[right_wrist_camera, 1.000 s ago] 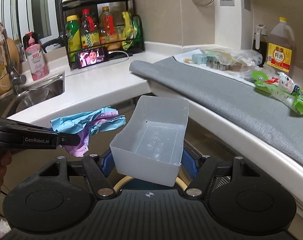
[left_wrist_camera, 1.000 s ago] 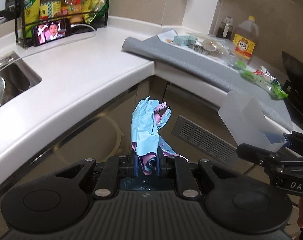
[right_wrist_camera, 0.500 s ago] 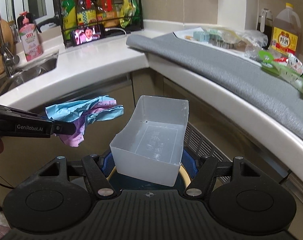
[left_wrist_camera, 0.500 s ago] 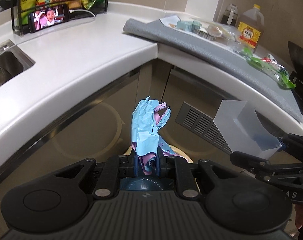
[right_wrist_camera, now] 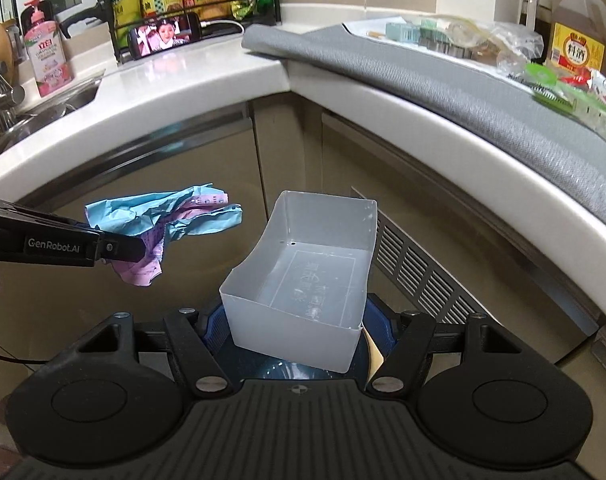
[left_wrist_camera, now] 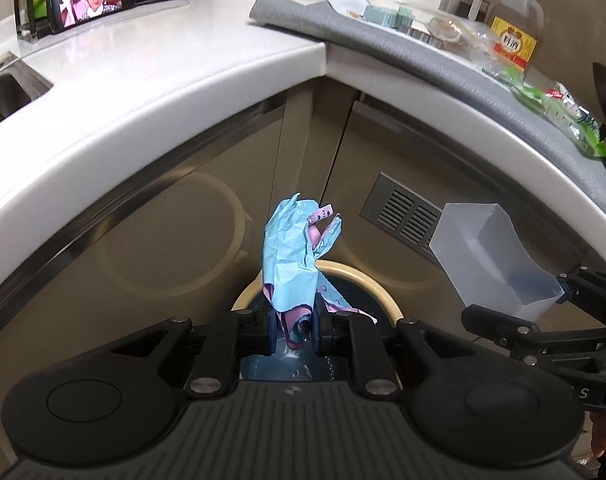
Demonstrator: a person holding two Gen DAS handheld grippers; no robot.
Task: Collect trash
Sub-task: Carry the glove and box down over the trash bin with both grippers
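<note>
kitchen corner here, white bench (left_wrist_camera: 151,92) wrapping round with tan cabinet doors (right_wrist_camera: 183,184) below it, and down at the foot of them a bin (left_wrist_camera: 379,288) with a cream rim and a dark liner, partly hidden behind both rigs.

my left gripper (left_wrist_camera: 293,332) has its fingers pinched narrow on a crumpled blue and pink paper wad (left_wrist_camera: 291,256), which sticks up in front of the camera right over the bin mouth. my right gripper (right_wrist_camera: 295,332) has its fingers set wide around a translucent plastic tub (right_wrist_camera: 303,276), empty as far as i can see, tilted up and hanging over the same bin.

best way to do this bit, i reckon: get both loads centred over the opening before letting go. paper is light and could drift or snag on the rim, so drop it low. the tub is boxy and nearly as wide as the bin looks, so tip it in end first. the two rigs sit close together, so i'd release one at a time.

other stuff: grey mat (right_wrist_camera: 423,76) on the bench, a cabinet vent (left_wrist_camera: 407,216), green snack wrappers (right_wrist_camera: 575,96), an oil jug (right_wrist_camera: 579,36), a phone (right_wrist_camera: 165,36) playing video.
</note>
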